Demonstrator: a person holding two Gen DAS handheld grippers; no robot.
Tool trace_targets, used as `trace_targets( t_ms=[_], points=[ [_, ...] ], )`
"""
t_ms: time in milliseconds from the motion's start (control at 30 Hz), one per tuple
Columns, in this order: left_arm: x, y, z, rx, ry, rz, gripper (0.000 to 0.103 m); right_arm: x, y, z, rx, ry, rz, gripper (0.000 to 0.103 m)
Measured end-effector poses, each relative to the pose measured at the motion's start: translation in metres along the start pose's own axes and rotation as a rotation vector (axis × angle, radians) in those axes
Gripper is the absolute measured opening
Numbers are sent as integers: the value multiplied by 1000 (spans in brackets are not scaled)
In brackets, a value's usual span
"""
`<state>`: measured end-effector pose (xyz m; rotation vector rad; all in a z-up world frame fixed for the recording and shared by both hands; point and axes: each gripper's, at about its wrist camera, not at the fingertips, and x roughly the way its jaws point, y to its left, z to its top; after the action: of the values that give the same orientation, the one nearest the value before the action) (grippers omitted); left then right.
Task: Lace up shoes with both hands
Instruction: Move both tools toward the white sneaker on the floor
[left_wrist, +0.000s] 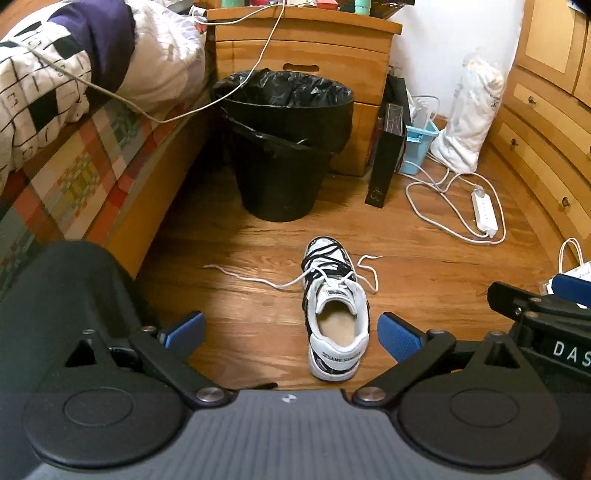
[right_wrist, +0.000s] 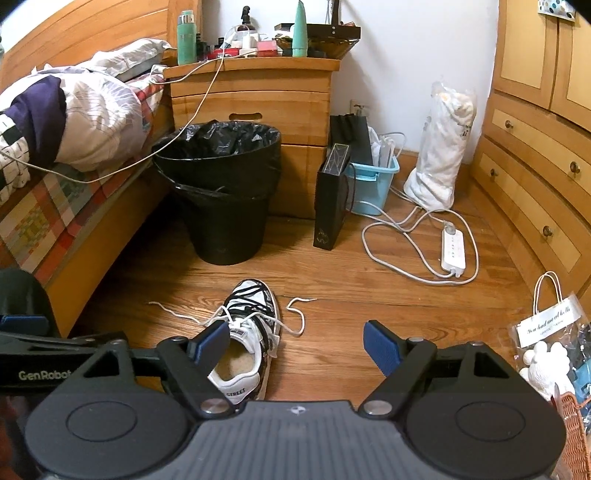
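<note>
A white and black sneaker (left_wrist: 334, 312) lies on the wooden floor (left_wrist: 424, 258), its heel toward the grippers and its toe toward a black trash bin (left_wrist: 284, 147). The shoe is not tied. One white lace end (left_wrist: 243, 277) runs out over the floor to the bed side, and the other lace end (left_wrist: 369, 271) makes a small curl on the other side of the shoe.

The left gripper (left_wrist: 291, 334) hangs above the floor with its jaws wide apart and nothing between the blue pads (left_wrist: 397, 334); the heel of the sneaker shows in the gap, but lower, on the floor. The right gripper (right_wrist: 295, 341) is also fully spread and holds nothing. In its own view the sneaker (right_wrist: 251, 332) is partly hidden behind its left-hand finger, and I cannot tell if that finger touches the shoe.

Behind the bin stands a wooden nightstand (right_wrist: 255, 96). A bed (left_wrist: 74, 147) with a checked cover is along one side. A white power strip (right_wrist: 452, 251) with its cable lies well apart from the shoe.
</note>
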<state>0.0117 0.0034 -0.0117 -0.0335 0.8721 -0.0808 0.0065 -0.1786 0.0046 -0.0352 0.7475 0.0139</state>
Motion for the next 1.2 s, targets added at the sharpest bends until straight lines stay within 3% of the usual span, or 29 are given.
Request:
trace_targets(
  t_ms=[367, 467, 633, 767, 933, 1200],
  points=[
    [30, 12, 11, -26, 5, -19, 92, 34, -3, 6, -13, 101, 85, 64],
    [37, 15, 15, -25, 6, -12, 92, 40, 0, 8, -14, 89, 84, 64],
    [51, 19, 20, -34, 19, -12, 92, 39, 1, 9, -20, -29, 90, 66],
    [62, 19, 22, -26, 13, -5, 92, 45, 6, 16, -76, -70, 61, 66],
    [84, 24, 24, -39, 45, -15, 92, 68, 12, 36, -137, -39, 45, 66],
    [107, 30, 24, -28, 58, -25, 92, 104, 5, 53, -59, 8, 122, 65]
  ],
)
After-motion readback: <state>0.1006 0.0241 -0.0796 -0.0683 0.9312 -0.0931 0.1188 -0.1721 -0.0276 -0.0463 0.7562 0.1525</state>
